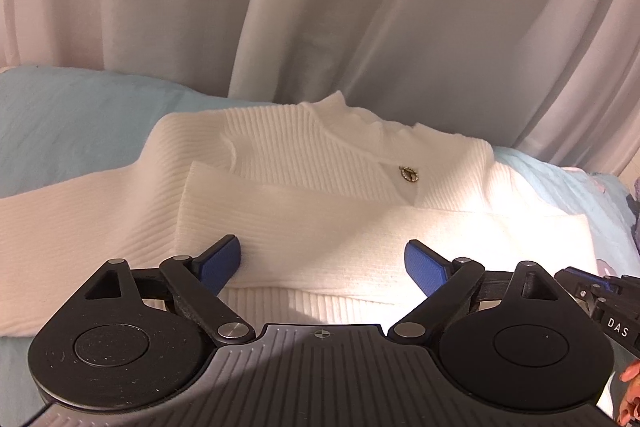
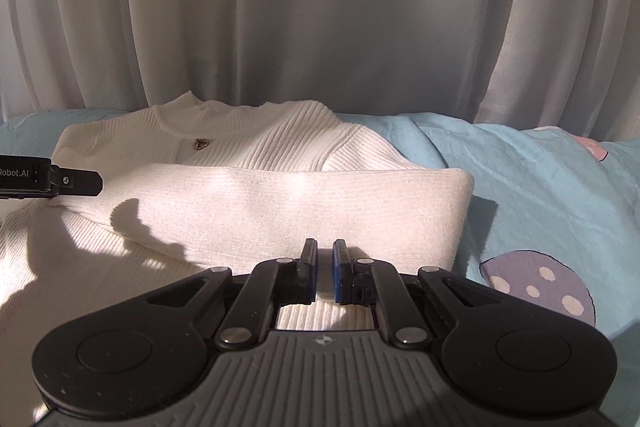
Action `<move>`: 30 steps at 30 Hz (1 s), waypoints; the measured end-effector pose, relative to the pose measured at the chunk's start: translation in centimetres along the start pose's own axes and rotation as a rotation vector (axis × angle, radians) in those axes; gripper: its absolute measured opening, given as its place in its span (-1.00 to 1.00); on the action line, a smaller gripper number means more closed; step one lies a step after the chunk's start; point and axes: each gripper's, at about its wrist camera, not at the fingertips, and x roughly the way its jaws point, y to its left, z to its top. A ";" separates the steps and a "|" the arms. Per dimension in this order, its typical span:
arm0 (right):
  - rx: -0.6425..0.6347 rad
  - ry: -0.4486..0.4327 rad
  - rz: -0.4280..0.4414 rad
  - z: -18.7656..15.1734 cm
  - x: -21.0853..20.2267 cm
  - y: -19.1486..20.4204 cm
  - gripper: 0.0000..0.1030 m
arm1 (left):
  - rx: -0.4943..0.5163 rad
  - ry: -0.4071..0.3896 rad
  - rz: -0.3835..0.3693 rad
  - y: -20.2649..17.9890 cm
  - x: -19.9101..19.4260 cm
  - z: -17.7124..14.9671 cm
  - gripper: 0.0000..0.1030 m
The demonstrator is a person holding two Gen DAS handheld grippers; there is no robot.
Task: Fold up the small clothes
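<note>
A white ribbed sweater (image 1: 300,155) with a small gold button (image 1: 409,173) lies flat on a light blue bedsheet (image 1: 60,115). One sleeve (image 1: 360,227) is folded across its chest. My left gripper (image 1: 322,245) hovers low over that sleeve, open wide, its blue pads apart with nothing between them. In the right wrist view the sweater (image 2: 260,195) fills the left and middle. My right gripper (image 2: 325,243) sits over its near part, shut to a narrow slit, with no cloth visibly pinched. One black finger (image 2: 76,183) of the left gripper juts in at the left edge.
A pale pleated curtain (image 2: 320,7) hangs right behind the bed. The bedsheet (image 2: 540,187) stretches to the right with a mushroom print (image 2: 540,287). Part of the right gripper's body (image 1: 600,291) and a person's fingers (image 1: 632,379) show at the right edge.
</note>
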 end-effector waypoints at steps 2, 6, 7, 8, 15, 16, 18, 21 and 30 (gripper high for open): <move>-0.019 0.000 -0.005 0.0 0.1 0.2 -0.86 | 0.008 0.003 0.000 -0.1 0.1 -0.1 0.89; -0.023 0.000 0.004 0.0 0.0 -0.1 -0.86 | 0.012 0.000 -0.004 -0.3 0.3 -0.1 0.97; -0.020 0.001 0.004 0.0 0.0 -0.1 -0.86 | 0.015 -0.004 -0.001 -0.4 0.4 -0.2 0.97; -0.019 0.001 0.003 0.0 0.0 -0.1 -0.86 | 0.018 -0.006 0.002 -0.4 0.4 -0.2 0.98; -0.043 -0.008 -0.008 -0.2 -0.1 0.2 -0.85 | 0.021 -0.026 -0.004 -0.5 0.4 -0.5 1.00; -0.043 -0.009 -0.008 -0.3 -0.1 0.2 -0.85 | 0.020 -0.029 -0.009 -0.4 0.2 -0.5 1.00; -0.043 -0.008 -0.010 -0.3 -0.1 0.2 -0.85 | 0.024 -0.027 -0.012 -0.3 0.0 -0.6 1.00; -0.058 0.003 -0.025 -0.1 0.0 0.5 -0.85 | 0.029 -0.019 0.000 -0.4 -0.4 -0.6 1.00; 0.121 0.081 0.082 0.2 -3.8 -0.4 -0.53 | -0.359 0.034 -0.064 5.8 -6.2 -2.0 1.00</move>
